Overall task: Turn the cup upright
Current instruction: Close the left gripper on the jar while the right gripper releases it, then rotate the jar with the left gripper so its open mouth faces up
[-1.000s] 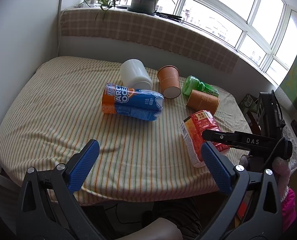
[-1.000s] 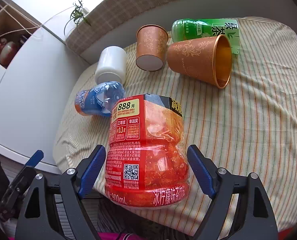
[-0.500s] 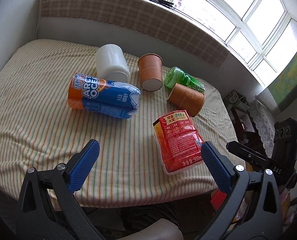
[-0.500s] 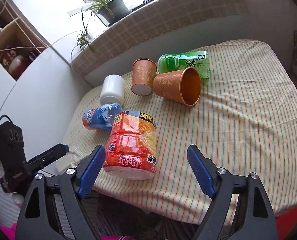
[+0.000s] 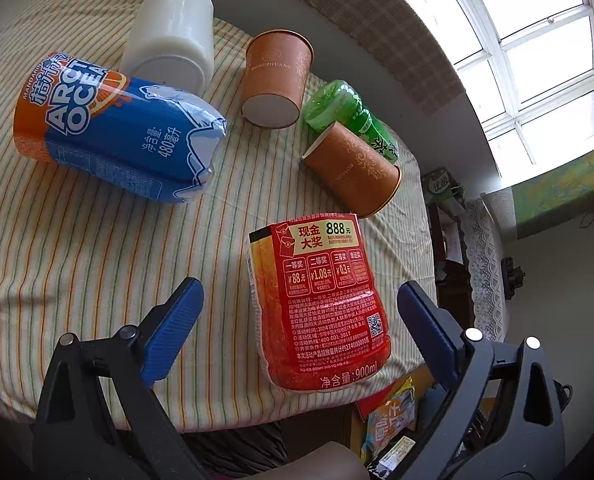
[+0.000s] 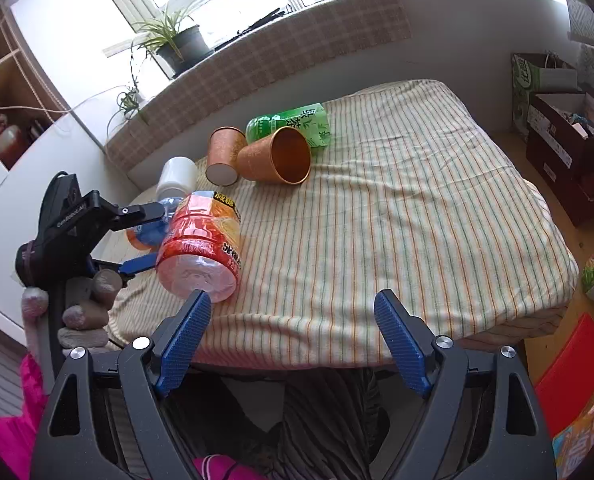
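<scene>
While both cups (image 5: 351,168) (image 5: 275,80) lie tipped on the striped table (image 6: 397,208), the left gripper (image 5: 299,322) and right gripper (image 6: 293,336) are held wide, empty.

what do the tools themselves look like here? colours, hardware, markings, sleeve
Both tools match: the left tool and right tool have black plastic triangular-cutout arms, silver pivot screws and blue ribbed finger pads. In the right wrist view the left tool's black body carries pale lettering, too small to read. The hand gripping it wears a pink sleeve. No cable is visible.
</scene>
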A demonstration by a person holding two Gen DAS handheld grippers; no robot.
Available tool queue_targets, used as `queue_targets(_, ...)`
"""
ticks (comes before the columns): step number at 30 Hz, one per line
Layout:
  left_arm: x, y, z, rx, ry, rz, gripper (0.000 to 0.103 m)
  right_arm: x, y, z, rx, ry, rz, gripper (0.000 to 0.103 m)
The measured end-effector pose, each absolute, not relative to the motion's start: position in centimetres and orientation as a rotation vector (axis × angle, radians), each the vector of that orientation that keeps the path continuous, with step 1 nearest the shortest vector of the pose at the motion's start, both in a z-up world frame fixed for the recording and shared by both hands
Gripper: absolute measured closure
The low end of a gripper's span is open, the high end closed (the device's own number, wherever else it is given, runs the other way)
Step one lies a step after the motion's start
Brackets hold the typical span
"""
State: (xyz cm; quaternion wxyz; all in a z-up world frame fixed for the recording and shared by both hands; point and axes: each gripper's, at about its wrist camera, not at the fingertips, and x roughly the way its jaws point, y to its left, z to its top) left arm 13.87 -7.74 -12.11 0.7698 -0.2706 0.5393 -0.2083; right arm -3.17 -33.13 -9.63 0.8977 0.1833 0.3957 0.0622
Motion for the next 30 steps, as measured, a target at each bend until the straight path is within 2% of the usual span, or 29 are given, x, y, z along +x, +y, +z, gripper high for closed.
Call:
queue_targets(9,15.0,-9.3,-13.8,-0.622,1.231,-0.479,0.01,-4.4,-34.5,-10.0,0.429,0.812,0.075,0.019)
queue_targets(13,15.4,-10.1,-14.2,-0.61,1.247,-0.488,0.018,-4.4,-34.7,-10.0,0.427,0.815,0.066,0.019)
queue_targets(24,15.5,-10.6,-14.2,-0.582,1.237,-0.487,0.019,-4.2,-34.7,-10.3,0.435,0.822,0.048,0.019)
queue_targets(30,14.5,-11.2,-12.4,-0.486,1.162,-0.483,0.02,-4.2,-34.7,-10.3,0.433,0.824,0.048,0.019)
